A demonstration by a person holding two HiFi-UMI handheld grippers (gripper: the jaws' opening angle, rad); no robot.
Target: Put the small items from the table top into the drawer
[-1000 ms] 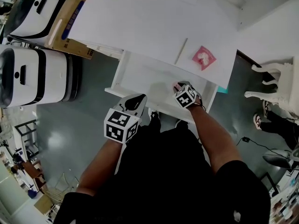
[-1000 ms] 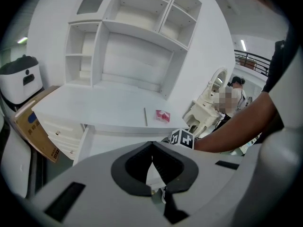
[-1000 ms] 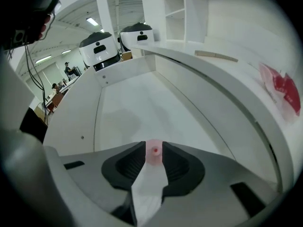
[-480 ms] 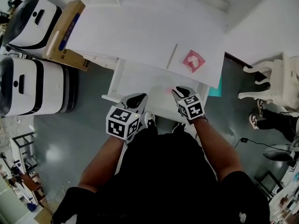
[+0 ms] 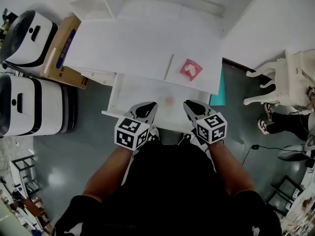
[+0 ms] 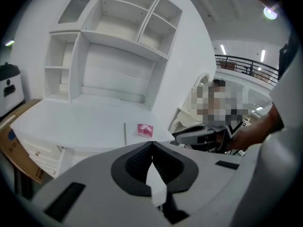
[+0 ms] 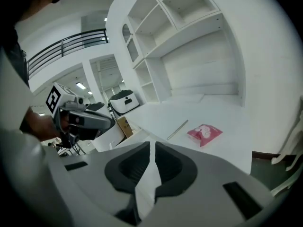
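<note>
A: Any print you can read?

B: None. The flat pink plastic packet (image 5: 190, 69) carries a white figure. The brown cardboard box (image 5: 59, 53) has a blue strip too small to read. The gripper cubes show only black-and-white squares.

A: Where are the small things?

B: The packet and a thin pale stick (image 5: 169, 67) lie side by side near the front right of the white table top (image 5: 123, 43). A small round pink item (image 5: 169, 101) sits in the open white drawer (image 5: 138, 90) under the front edge.

A: And the grippers?

B: The left gripper (image 5: 147, 106) and the right gripper (image 5: 190, 105) hover over the drawer's near side, apart from each other. Each has its jaws clenched on nothing.

A: What hems the place in?

B: Two white-and-black machines (image 5: 29, 102) stand left, by the box. A white carved chair (image 5: 285, 77) stands right. Grey floor (image 5: 93, 146) lies open beside the drawer.
</note>
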